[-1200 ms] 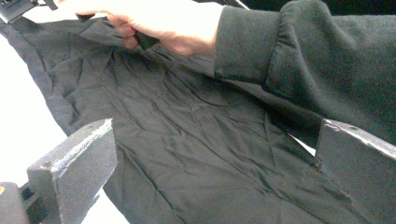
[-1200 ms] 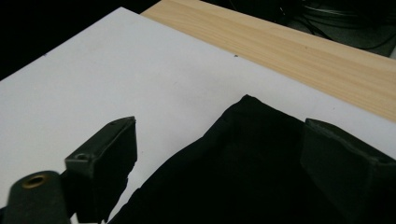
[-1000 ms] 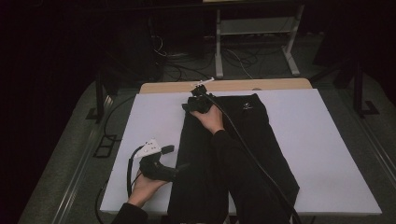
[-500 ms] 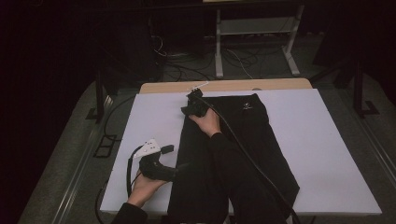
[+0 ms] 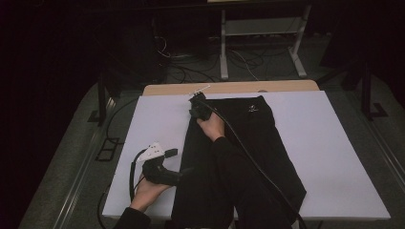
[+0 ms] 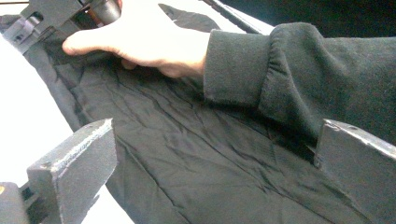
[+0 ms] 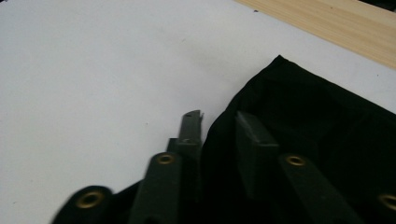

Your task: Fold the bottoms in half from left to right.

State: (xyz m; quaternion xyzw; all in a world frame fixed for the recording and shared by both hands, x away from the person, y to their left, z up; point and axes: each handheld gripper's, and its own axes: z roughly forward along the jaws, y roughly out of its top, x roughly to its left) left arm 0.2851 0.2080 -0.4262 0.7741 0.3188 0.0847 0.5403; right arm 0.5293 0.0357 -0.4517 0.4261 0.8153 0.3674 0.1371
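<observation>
White sheeting is covering your table [image 5: 334, 157], and the black garment [image 5: 267, 152] is lying lengthwise down its middle. Your right tongs [image 7: 217, 128] have just been closing and are pinching the garment's far left corner, while your left tongs [image 6: 210, 172] are gaping over its near left edge.

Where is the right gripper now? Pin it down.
In the high view the right gripper sits at the far left corner of the black garment, near the wooden table edge, its jaws closing on the cloth's edge.
</observation>
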